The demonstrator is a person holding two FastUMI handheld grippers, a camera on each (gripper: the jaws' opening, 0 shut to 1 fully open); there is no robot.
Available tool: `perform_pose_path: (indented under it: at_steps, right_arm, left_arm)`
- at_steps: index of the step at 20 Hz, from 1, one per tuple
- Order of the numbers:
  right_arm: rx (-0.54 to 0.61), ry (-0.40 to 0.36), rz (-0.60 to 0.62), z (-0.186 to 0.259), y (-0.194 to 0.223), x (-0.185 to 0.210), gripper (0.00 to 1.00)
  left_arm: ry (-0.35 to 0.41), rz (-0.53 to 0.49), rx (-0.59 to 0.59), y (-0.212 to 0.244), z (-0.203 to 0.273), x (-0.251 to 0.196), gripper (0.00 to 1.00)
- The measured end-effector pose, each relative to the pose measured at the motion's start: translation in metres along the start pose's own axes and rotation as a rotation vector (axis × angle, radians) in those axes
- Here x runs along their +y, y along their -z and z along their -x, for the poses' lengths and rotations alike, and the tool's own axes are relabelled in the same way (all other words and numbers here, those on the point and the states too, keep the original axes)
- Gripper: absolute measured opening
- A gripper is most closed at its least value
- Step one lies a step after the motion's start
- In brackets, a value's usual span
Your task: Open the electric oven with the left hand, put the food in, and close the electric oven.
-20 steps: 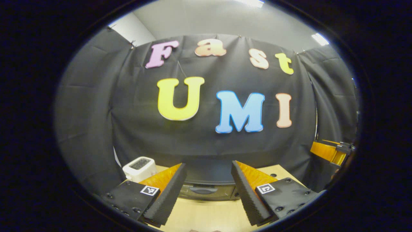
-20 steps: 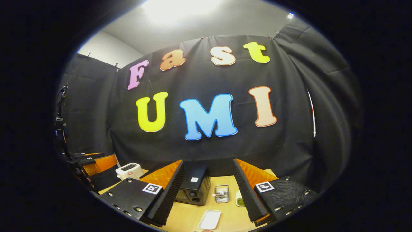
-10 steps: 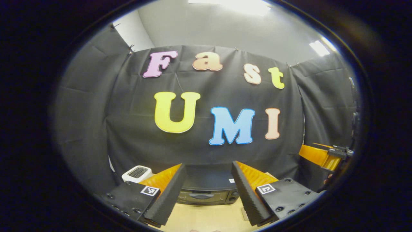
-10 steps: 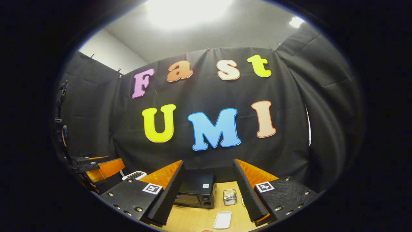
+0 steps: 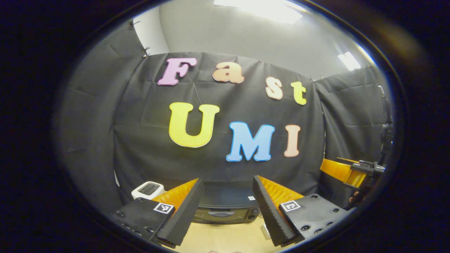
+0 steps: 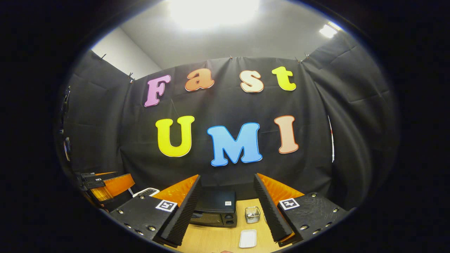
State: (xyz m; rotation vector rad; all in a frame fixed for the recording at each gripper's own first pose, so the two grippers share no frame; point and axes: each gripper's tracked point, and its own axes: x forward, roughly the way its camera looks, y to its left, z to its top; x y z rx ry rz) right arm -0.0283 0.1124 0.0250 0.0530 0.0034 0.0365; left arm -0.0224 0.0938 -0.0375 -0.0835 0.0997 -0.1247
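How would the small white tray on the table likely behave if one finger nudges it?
The white tray looks shallow and thin, so it is probably light and would likely slide on the smooth wooden table rather than tip. Its low rim probably offers little to pinch. It lies flat and looks empty, so spilling seems unlikely.

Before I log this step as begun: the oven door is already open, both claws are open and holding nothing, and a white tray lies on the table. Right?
One thing is wrong: the oven door is shut, handle flush on its front, as the left gripper view shows. The rest stands: left claw and right claw are open, holding nothing, and the white tray lies on the table.
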Motion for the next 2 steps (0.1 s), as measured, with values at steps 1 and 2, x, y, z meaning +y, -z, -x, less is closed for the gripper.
perform_pose_path:
  at_steps: [1,2]
  right_arm:
    - [-0.002,-0.001,0.006,0.0008,0.0002,0.0035,0.9]
    - [-0.002,-0.001,0.012,0.0018,0.0004,0.0071,0.9]
  left_arm:
    - [0.007,0.0,0.0,0.0003,0.0001,0.0024,0.98]
    - [0.005,0.001,0.0,0.001,0.0015,0.0054,0.98]
